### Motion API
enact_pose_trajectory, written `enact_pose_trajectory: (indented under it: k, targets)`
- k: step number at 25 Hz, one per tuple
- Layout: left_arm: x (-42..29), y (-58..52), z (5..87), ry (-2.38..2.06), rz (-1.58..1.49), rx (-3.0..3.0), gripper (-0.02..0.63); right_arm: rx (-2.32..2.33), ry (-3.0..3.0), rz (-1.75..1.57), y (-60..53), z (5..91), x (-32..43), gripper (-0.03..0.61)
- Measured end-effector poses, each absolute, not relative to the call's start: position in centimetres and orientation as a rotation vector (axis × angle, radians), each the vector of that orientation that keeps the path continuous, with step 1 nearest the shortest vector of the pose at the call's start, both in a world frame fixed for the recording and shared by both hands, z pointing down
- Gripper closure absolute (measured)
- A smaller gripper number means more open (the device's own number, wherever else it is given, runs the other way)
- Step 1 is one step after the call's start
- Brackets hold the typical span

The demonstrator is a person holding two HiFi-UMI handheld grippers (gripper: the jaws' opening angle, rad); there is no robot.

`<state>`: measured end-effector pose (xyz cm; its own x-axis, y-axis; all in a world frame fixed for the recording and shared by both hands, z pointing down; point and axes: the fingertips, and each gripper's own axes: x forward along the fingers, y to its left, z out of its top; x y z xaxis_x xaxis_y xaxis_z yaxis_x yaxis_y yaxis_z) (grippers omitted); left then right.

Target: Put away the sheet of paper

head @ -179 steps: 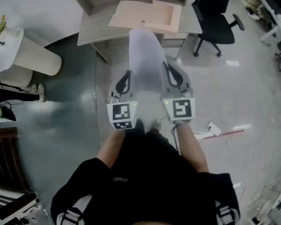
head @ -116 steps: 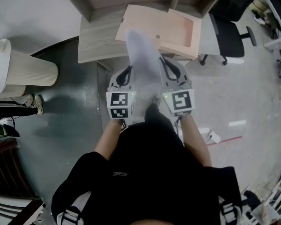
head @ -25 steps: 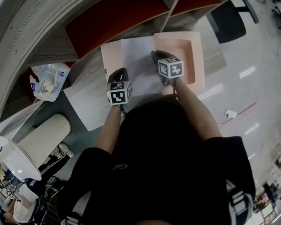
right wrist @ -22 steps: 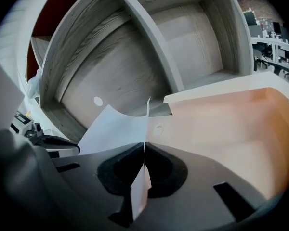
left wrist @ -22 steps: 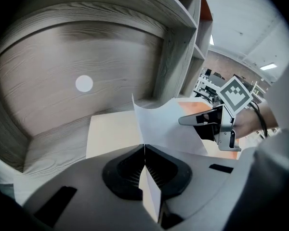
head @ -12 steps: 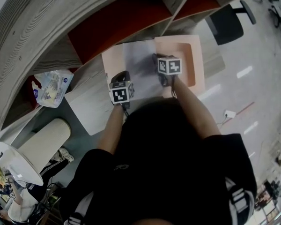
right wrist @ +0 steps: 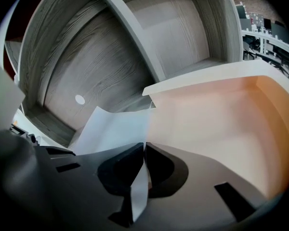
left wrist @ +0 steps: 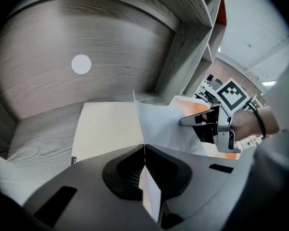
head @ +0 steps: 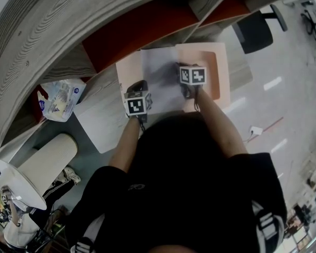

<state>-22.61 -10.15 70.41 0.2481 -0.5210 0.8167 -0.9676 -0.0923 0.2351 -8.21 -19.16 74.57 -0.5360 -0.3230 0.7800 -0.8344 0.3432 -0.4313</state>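
Sinking toward the tray's (head: pixel 221 73) left edge, sheet of paper (head: pixel 160 78) lies lower than a second ago. Left gripper (left wrist: pixel 144 146) and right gripper (right wrist: pixel 144 144) clamp its near edge; release likely next.

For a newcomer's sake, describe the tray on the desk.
Find the grey wood-grain desk under the red-backed shelves. On it lies a shallow rectangular peach-coloured tray, the only orange-pink thing there, with a white sheet of paper partly over it.
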Motion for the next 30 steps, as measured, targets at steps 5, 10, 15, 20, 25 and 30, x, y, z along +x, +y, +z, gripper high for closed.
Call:
enact_pose_trajectory:
  k: [5,10,15,20,25,30]
  targets:
    - [-22.7,-9.9,71.2,-1.367,0.694,1.695,0.568,0.953,-2.055,1.090,-19.2,74.2,-8.1,0.480]
    - [-22.4,-9.3,72.1,-1.346,0.686,1.653,0.568,1.036,-2.066,0.993,-19.8,73.2,-6.1,0.379]
    - [-21.7,-8.9,72.7,-1.321,0.680,1.642,0.568,1.104,-2.134,0.909,-19.6,70.4,-4.1,0.436]
    - [-21.7,-8.9,72.9,-1.305,0.689,1.652,0.568,1.035,-2.217,0.735,-16.2,68.1,-5.7,0.557]
    - [-21.2,-8.9,73.0,-1.305,0.677,1.652,0.568,0.961,-2.240,0.743,-12.8,68.0,-7.2,0.559]
    - [-20.7,-8.8,73.2,-1.290,0.672,1.644,0.568,0.974,-2.239,0.722,-12.9,67.7,-7.0,0.558]
